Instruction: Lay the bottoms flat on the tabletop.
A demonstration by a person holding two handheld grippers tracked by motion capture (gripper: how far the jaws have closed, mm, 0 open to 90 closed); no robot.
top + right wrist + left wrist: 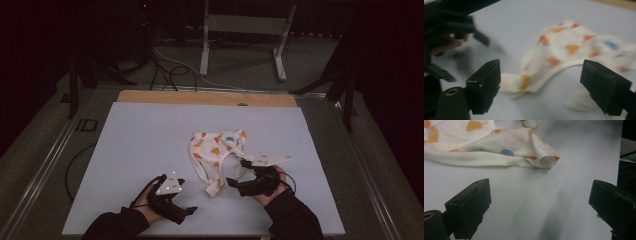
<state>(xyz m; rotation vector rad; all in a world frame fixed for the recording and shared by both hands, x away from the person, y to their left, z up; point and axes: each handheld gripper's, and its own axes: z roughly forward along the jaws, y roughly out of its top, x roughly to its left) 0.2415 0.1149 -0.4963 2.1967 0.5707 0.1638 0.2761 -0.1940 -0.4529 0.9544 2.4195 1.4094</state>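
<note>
Item, at the left of the high view: we record the left gripper [186,212], held low over the near part of the white table sheet [140,150], jaws spread wide with nothing between them; in the left gripper view bare sheet lies between the jaws and the cloth sits ahead, apart from them. Item, centre: one small garment [216,157], white with orange, blue and green patches, lying crumpled on the sheet between the two grippers, a narrow end trailing toward the person. We judge it light, thin and limp, a soft knit that will sag, fold and drag rather than keep its shape; not fragile, and unlikely to slip once pinched. We would take it at a hemmed edge or a corner, such as the rolled band [524,83] near the trailing end, where doubled fabric gives the pads something to bite. Item, right: the right gripper [231,183], just beside the garment's near end, jaws standing wide, the band lying between them unpressed in the right gripper view. Labels, brands, writing: we can read none on cloth, sheet or tools.
</note>
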